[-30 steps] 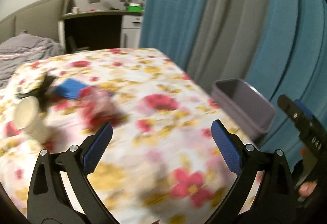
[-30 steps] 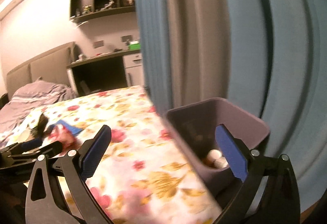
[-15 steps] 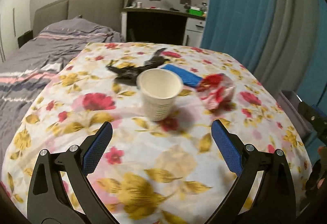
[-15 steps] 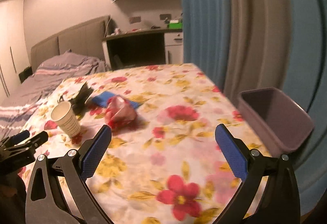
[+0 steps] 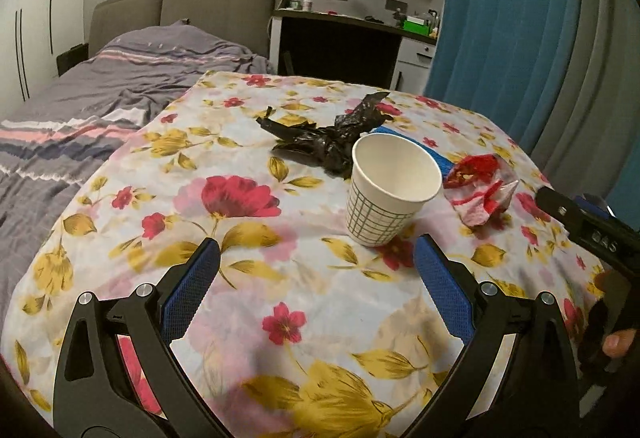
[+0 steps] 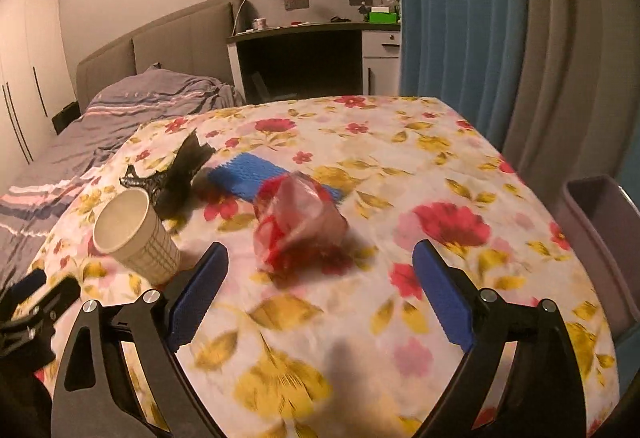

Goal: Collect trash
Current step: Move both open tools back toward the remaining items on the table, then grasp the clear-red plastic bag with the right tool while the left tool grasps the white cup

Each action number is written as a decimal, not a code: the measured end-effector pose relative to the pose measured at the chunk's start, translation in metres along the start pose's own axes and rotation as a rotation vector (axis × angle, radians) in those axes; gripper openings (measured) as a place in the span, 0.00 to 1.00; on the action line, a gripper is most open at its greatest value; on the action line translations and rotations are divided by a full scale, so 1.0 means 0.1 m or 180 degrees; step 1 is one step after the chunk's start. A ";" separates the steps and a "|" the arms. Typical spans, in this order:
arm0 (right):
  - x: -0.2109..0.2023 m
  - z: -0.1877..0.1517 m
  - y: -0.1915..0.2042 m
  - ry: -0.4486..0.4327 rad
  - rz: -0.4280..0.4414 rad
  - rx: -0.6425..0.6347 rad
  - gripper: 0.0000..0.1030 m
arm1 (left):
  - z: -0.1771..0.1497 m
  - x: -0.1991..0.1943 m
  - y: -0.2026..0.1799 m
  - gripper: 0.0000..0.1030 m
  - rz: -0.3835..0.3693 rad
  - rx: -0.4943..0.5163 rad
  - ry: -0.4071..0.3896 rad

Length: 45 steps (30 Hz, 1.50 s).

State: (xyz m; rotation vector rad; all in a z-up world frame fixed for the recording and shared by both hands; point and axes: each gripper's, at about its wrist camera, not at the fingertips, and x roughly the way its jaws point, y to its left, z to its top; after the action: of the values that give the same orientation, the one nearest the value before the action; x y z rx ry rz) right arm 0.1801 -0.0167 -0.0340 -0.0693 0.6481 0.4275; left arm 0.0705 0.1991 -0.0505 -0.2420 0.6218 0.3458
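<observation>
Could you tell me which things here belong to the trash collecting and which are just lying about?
For the job: paper cup, black plastic bag, red wrapper, blue packet, bin.
Lying about: floral tablecloth, bed, desk, curtains.

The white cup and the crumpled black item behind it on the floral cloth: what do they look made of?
The cup looks like paper: matte white inside, a thin rolled rim, a printed grid on its wall. The black item looks like thin plastic film, probably a bag: glossy highlights on sharp crinkles and twisted ends.
</observation>
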 end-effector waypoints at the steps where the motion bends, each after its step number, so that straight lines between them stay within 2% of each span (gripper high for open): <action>1: 0.05 0.02 0.02 0.0010 0.0006 -0.0008 0.88 | 0.00 0.02 -0.01 0.93 -0.0012 0.0000 0.0013; 4: 0.22 0.07 0.07 0.0059 -0.0010 -0.0036 0.87 | 0.01 0.07 -0.08 0.93 -0.0084 0.0045 0.0028; 10: 0.46 0.13 0.07 0.0132 0.0010 0.0007 0.78 | 0.04 0.27 -0.29 0.93 -0.0120 0.0175 0.0111; 17: 0.60 0.10 0.03 0.0241 0.0171 0.0053 0.53 | 0.11 0.48 -0.39 0.93 -0.0161 0.0155 0.0232; 19: 0.60 0.10 0.03 0.0240 0.0214 0.0041 0.41 | 0.14 0.51 -0.41 0.93 -0.0145 0.0155 0.0217; 20: 0.61 0.10 0.03 0.0271 0.0240 0.0045 0.31 | 0.15 0.54 -0.42 0.93 -0.0139 0.0161 0.0227; 23: 0.62 0.08 0.03 0.0275 0.0295 0.0036 0.24 | 0.18 0.63 -0.43 0.92 -0.0129 0.0146 0.0253; 26: 0.58 0.08 0.04 0.0236 0.0321 -0.0002 0.16 | 0.20 0.70 -0.40 0.83 -0.0163 0.0087 0.0288; 30: 0.46 0.09 0.03 0.0134 0.0332 -0.0032 0.15 | 0.21 0.78 -0.38 0.66 -0.0242 0.0031 0.0381; 34: 0.34 0.08 0.02 0.0077 0.0312 -0.0042 0.14 | 0.20 0.82 -0.37 0.55 -0.0332 0.0011 0.0412; 40: 0.15 0.01 -0.03 0.0040 0.0241 -0.0030 0.14 | 0.20 0.78 -0.38 0.52 -0.0378 0.0025 0.0398; 45: -0.03 -0.05 -0.09 0.0000 0.0166 -0.0024 0.14 | 0.21 0.56 -0.45 0.51 -0.0428 0.0137 0.0243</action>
State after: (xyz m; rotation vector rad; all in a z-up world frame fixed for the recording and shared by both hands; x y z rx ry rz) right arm 0.1784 -0.0266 -0.0372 -0.0595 0.6496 0.4803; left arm 0.1415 0.1785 -0.0624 -0.2551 0.6837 0.1942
